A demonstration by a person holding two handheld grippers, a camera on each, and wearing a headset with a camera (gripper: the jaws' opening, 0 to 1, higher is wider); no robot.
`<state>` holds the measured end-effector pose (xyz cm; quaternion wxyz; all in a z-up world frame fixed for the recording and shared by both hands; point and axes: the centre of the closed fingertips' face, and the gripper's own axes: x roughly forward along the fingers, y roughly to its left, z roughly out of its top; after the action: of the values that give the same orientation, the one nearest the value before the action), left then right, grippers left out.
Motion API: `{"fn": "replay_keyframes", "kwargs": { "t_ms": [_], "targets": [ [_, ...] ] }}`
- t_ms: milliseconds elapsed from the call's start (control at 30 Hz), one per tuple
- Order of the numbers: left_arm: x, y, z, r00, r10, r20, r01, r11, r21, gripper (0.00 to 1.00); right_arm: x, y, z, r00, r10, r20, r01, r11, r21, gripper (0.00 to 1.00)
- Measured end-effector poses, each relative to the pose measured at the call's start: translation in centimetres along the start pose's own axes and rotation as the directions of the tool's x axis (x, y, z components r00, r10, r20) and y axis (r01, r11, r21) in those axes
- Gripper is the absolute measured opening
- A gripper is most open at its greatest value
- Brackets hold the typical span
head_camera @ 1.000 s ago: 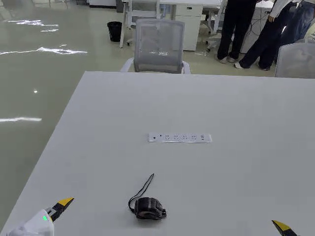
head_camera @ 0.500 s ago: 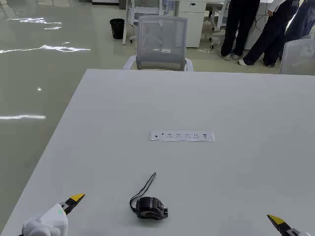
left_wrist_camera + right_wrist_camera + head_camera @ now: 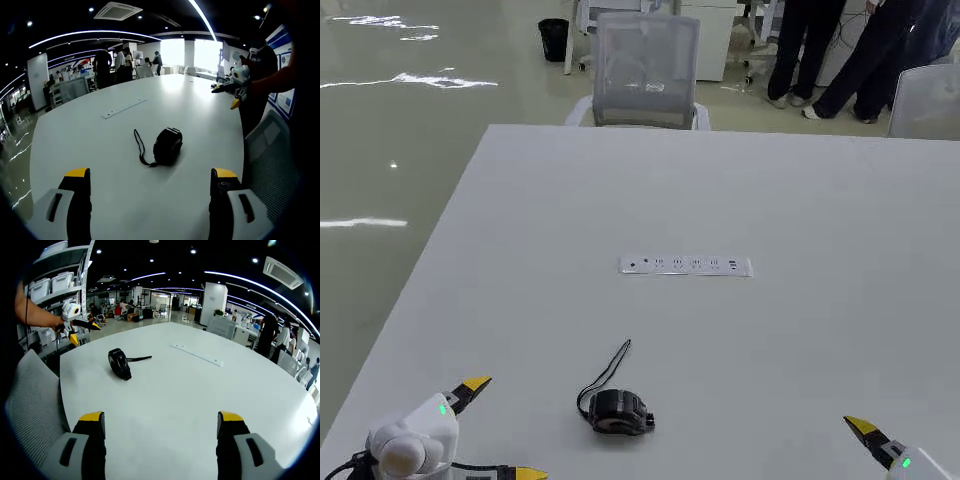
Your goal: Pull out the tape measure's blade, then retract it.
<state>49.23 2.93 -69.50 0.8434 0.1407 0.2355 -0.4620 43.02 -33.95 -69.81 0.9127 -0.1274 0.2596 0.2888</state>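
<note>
1. The black rounded tape measure (image 3: 167, 145) lies near the white counter's (image 3: 720, 180) front edge, blade not yet drawn.
2. The left gripper (image 3: 151, 173), jaws spread wide, faces it, likely to seize the case.
3. The right gripper (image 3: 161, 416), jaws also spread and empty, waits apart, probably for the blade.

I logged on the table (image 3: 800, 200): tape measure (image 3: 618, 411) near the front edge, its strap (image 3: 610, 365) trailing behind it; power strip (image 3: 685, 265) farther back, near centre. Left gripper (image 3: 504, 428) near the tape measure's left, right gripper (image 3: 161, 417) well to its right. Office chair (image 3: 645, 70) behind the far edge.
</note>
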Motion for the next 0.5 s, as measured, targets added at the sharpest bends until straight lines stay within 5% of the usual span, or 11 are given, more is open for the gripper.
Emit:
{"fn": "replay_keyframes", "kwargs": {
  "t_ms": [500],
  "targets": [
    [1.7, -0.5, 0.2, 0.9988, -0.044, -0.02, 0.044, 0.999, 0.022, 0.99, 2.3, 0.6, 1.2, 0.9993, 0.038, 0.0, -0.038, 0.999, -0.036, 0.93]
  ]
}}
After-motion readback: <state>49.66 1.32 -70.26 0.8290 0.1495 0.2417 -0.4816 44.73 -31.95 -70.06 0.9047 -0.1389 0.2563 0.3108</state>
